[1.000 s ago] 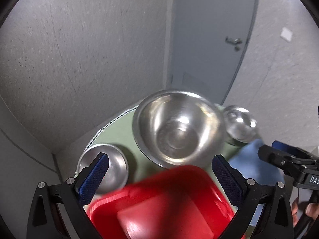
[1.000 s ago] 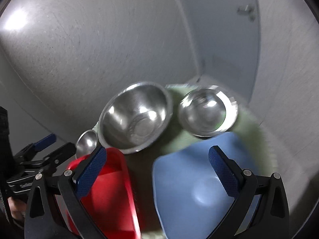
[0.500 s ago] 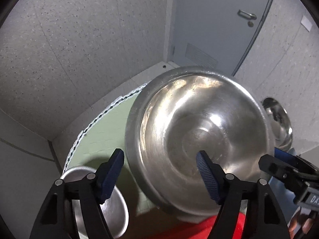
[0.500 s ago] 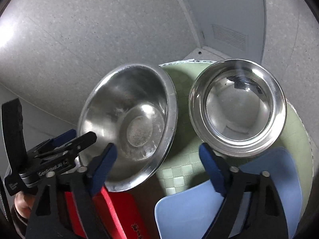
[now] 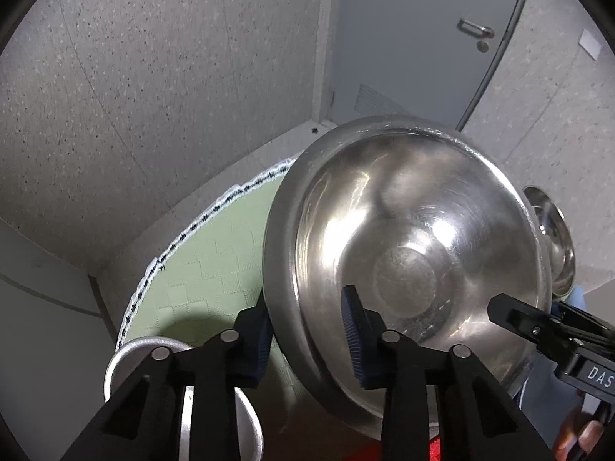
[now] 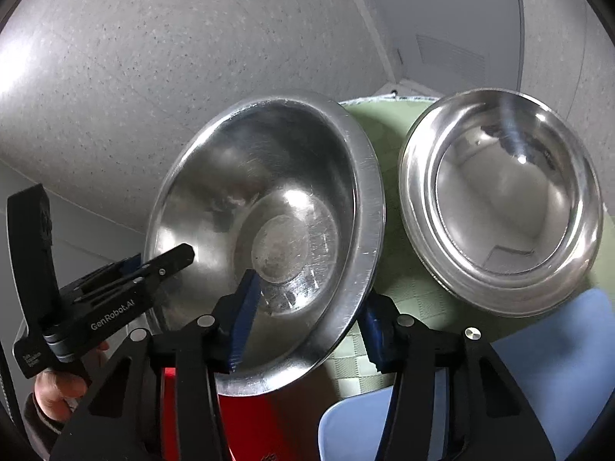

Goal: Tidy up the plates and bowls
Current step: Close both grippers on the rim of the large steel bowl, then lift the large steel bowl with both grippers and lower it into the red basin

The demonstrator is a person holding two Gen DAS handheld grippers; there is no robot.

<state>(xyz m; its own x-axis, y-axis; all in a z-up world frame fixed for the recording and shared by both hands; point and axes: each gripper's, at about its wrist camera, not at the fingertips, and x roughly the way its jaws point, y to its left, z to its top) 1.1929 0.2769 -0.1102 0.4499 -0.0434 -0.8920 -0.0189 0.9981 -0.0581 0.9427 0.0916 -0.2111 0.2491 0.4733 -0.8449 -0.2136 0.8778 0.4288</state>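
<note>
A large steel bowl [image 5: 407, 261] sits tilted over the green round mat [image 5: 207, 265]; it also shows in the right wrist view [image 6: 269, 226]. My left gripper [image 5: 307, 342] straddles its left rim, one pad inside and one outside, closed on it. My right gripper [image 6: 307, 322] straddles its right rim the same way, closed on it. A medium steel bowl [image 6: 503, 199] sits on the mat to the right. A small steel bowl [image 5: 169, 395] lies under my left gripper.
A red plate [image 6: 246, 415] lies under the large bowl's near edge. A blue plate [image 6: 549, 384] lies at the front right of the mat [image 6: 407, 292]. Speckled walls and a grey door [image 5: 419, 38] stand behind the table.
Both grippers moved forward and narrowed from wide open onto opposite rims of the large bowl. The bowl has tipped up toward the left camera.
</note>
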